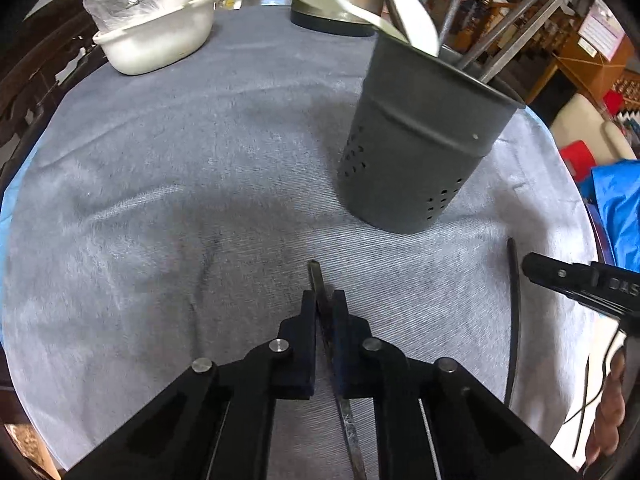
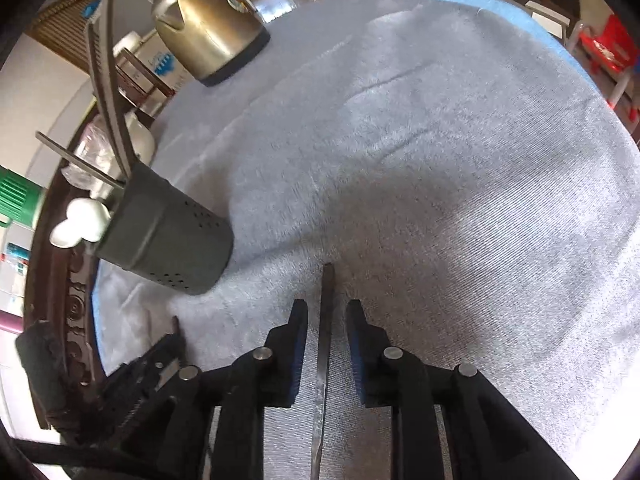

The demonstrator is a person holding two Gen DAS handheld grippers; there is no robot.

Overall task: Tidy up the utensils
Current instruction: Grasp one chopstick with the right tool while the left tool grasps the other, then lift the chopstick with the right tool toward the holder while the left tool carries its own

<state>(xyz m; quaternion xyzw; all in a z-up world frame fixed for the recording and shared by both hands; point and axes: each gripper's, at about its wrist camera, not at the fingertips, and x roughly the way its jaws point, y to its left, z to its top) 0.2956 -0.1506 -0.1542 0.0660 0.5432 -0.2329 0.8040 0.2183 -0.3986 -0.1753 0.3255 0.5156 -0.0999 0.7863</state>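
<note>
Left gripper (image 1: 324, 300) clenched on thin metal utensil (image 1: 318, 280), near holder (image 1: 416, 152). Right gripper (image 2: 327, 308) released, straddling second flat utensil (image 2: 326, 320) on surface (image 2: 440, 160). Judged stiff, light, slippery; grip mid-shaft.

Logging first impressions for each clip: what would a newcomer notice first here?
The dark perforated utensil holder, bristling with metal handles and a white spoon, stands on the grey cloth. Each gripper straddles a slim metal utensil: the left gripper shut on one, the right gripper open around another.
</note>
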